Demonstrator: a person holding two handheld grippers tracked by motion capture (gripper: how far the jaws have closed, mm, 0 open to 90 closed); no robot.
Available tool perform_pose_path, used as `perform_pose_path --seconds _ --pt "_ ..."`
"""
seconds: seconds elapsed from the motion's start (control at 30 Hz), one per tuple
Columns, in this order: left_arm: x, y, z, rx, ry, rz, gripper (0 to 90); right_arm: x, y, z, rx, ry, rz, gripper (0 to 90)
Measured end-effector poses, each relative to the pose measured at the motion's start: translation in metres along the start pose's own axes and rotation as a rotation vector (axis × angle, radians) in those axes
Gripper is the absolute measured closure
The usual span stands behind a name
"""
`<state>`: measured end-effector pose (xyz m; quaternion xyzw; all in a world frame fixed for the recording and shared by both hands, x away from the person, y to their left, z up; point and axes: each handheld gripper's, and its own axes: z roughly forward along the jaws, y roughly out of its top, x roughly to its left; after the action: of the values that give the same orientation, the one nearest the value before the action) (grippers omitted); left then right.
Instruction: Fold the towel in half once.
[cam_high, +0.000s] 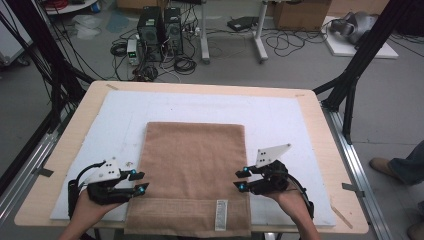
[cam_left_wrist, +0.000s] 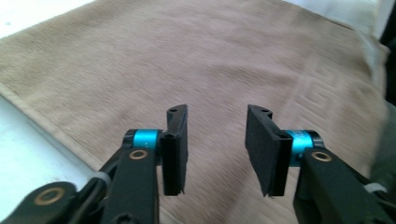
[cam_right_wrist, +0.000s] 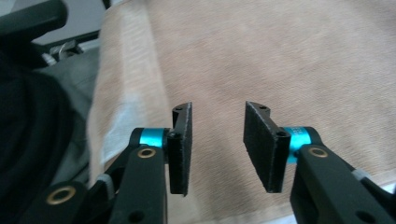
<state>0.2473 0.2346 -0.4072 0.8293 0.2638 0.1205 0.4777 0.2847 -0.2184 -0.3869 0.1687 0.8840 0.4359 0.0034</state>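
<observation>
- I stand at a wooden bench (cam_high: 327, 150) topped with a white foam mat (cam_high: 280, 117). One brown towel (cam_high: 192, 165) lies flat on the mat, centred, its near edge hanging slightly over the bench edge closest to me.
- The towel looks folded at least once: it forms a tidy rectangle, with a patterned border band and one white care label (cam_high: 221, 215) near the front edge.
- My left tool (cam_high: 138, 181) hovers over the towel's left edge, near the front corner. Its two black pads are spread apart with nothing between them; in the left gripper view only towel pile shows through the gap.
- My right tool (cam_high: 242, 180) hovers over the towel's right edge, opposite the left one. Its pads are likewise spread and hold nothing; the right gripper view shows bare towel beneath.
- Progress, as I judge it: the towel rests smooth and released, so one fold seems laid down. Whether another fold is left I cannot tell; if so, I would next need to pinch both edges again.
- Count: one towel, one label, one mat, one bench, two tools.
- On the floor beyond the bench stand two dark computer towers (cam_high: 160, 32) among tangled cables.
</observation>
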Motion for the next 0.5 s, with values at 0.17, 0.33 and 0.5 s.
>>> perform_pose_path --seconds 0.17,0.33,0.5 --pt "0.014 0.01 0.007 -0.006 0.036 -0.024 51.2 -0.02 0.006 0.006 -0.017 -0.037 0.05 49.7" --pt "0.031 0.018 0.012 -0.013 0.081 -0.053 45.5 -0.042 0.011 0.013 -0.018 -0.072 0.095 41.6" --pt "0.049 0.028 0.018 -0.01 0.127 -0.078 40.2 -0.062 0.023 0.018 -0.006 -0.114 0.132 34.3"
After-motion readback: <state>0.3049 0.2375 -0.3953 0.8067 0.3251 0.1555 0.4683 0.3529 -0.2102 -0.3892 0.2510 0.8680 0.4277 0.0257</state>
